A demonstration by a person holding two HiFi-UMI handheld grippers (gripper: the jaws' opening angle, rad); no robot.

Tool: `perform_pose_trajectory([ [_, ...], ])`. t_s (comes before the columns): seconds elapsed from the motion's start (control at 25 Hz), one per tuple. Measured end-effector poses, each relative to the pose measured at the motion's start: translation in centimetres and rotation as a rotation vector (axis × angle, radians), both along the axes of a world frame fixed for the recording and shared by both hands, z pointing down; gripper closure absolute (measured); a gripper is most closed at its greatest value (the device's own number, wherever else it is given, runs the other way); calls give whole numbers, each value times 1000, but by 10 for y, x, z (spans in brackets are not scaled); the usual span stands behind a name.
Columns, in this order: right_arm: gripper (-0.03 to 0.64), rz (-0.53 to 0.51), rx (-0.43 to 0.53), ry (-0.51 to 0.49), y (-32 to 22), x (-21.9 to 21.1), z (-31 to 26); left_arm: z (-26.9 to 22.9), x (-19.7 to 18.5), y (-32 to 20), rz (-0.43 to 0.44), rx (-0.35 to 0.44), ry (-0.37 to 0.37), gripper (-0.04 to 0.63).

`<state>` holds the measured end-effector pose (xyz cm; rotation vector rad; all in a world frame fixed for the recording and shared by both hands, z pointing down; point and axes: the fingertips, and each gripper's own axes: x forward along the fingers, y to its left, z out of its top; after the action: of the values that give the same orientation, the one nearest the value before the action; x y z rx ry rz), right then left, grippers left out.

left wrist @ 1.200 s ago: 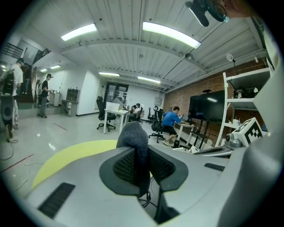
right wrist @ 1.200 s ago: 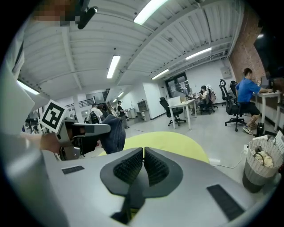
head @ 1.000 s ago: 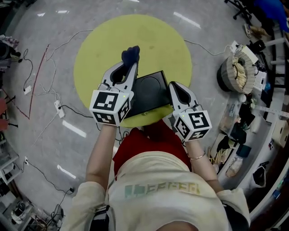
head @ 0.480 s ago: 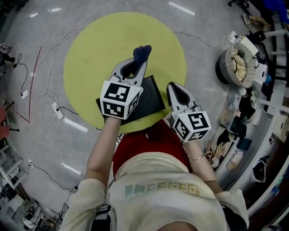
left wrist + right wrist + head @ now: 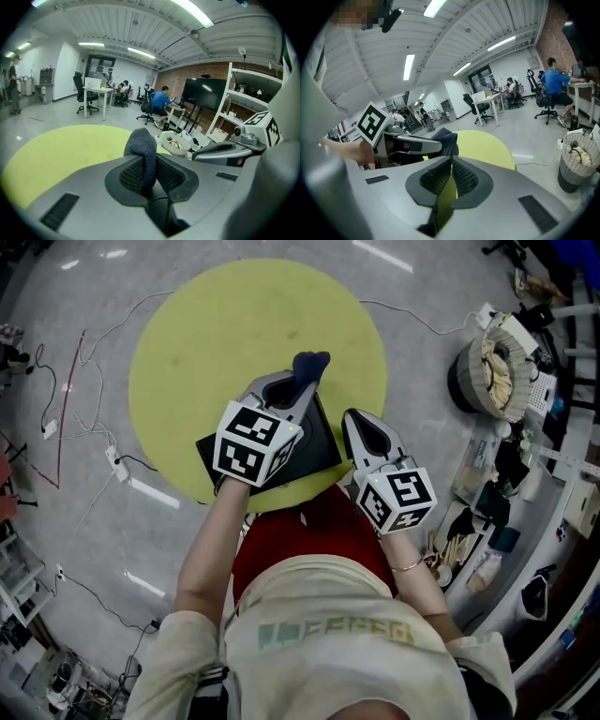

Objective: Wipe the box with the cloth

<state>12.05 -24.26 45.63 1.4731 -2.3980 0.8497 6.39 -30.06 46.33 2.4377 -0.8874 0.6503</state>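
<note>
Grey plastic comes first: my right gripper (image 5: 355, 420) sits nearest me, at about 4 o'clock of the black box (image 5: 316, 442). Its jaws are clenched on nothing, and only a slit of yellow shows between them. I cannot tell whether they touch the box's side.

My left gripper (image 5: 301, 382) reaches across the lid, its jaws clamped tight on the dark blue cloth (image 5: 310, 363). The cloth bulges out past the tips towards 12 o'clock, at or just past the box's far edge.

The box lies close to the 6 o'clock rim of the round yellow table (image 5: 206, 334), with one corner almost at the edge.

The risks, as I judge them:
- Nothing pins the box, so a firm drag back towards me could slide it off the near rim.
- A long stroke outward would carry the cloth off the lid onto bare table, wiping nothing.
- The pinch takes only a narrow fold, so friction against the lid could tug the cloth loose.
- If I press too steeply, hard plastic rather than fabric would scrape the lid.
</note>
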Motion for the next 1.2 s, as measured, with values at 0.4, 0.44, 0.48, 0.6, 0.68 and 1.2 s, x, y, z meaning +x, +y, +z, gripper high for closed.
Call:
perform_pose_trajectory([
  [0.4, 578, -82, 19, 5, 20, -30, -5, -3, -32, 30, -33, -24, -51, 531],
  [0.44, 578, -92, 22, 5, 21, -34, -6, -3, -37, 33, -41, -26, -59, 531],
  [0.48, 578, -103, 23, 5, 23, -39, -7, -3, -42, 36, -49, -28, -69, 531],
  [0.6, 578, -141, 26, 5, 28, -54, -9, -2, -61, 44, -82, -31, -104, 531],
  [0.68, 578, -167, 32, 5, 30, -66, -11, -2, -77, 49, -111, -31, -124, 531],
  [1.2, 578, -233, 75, 63, 50, -111, -26, -3, -167, 80, -255, -30, -187, 531],
])
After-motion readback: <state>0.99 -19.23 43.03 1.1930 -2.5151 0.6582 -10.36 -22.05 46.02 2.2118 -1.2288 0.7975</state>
